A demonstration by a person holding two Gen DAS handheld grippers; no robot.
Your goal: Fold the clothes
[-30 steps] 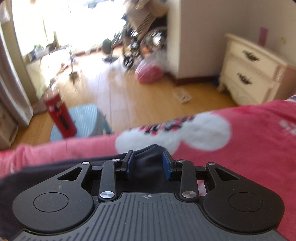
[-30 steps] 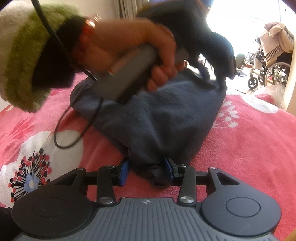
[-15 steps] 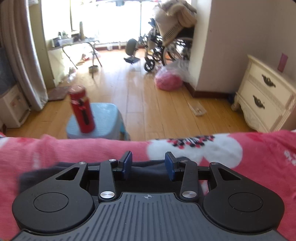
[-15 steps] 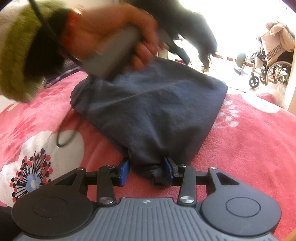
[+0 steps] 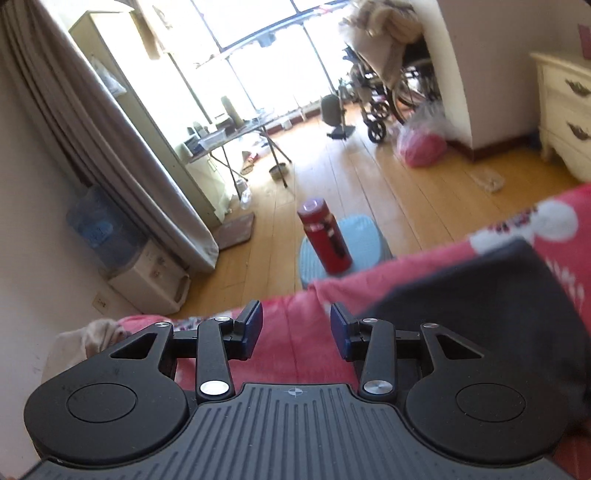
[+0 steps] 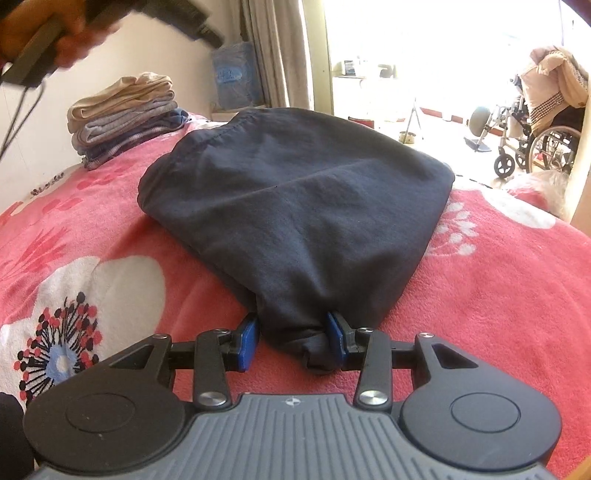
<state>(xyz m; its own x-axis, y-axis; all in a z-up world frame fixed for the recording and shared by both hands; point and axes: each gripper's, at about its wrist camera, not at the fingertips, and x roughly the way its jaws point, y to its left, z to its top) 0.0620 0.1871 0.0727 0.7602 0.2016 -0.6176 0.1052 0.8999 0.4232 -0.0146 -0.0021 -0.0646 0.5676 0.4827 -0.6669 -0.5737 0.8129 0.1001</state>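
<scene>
A: What does the left wrist view show?

B: The left gripper (image 5: 296, 330) sits low in the centre, and its jaws have just been opening; nothing is between its 2 blue pads (image 5: 254, 325), only the pink floral blanket (image 5: 295, 343) beneath. The dark garment (image 5: 480, 295) lies at the right of the frame, beside the right pad and out of the gap. Beyond the bed edge, a red bottle (image 5: 325, 236) stands on a blue stool (image 5: 365, 240), mid-frame.

A: And the right wrist view?

B: The right gripper (image 6: 291, 341) is clenched on a bunched end of the dark garment (image 6: 295, 199) at lower centre. The rest lies folded flat on the blanket (image 6: 498, 295), stretching toward the upper middle. A stack of folded clothes (image 6: 125, 114) rests upper left. In the top-left corner, a hand (image 6: 44, 22) holds the other gripper's handle, blurred.
</scene>
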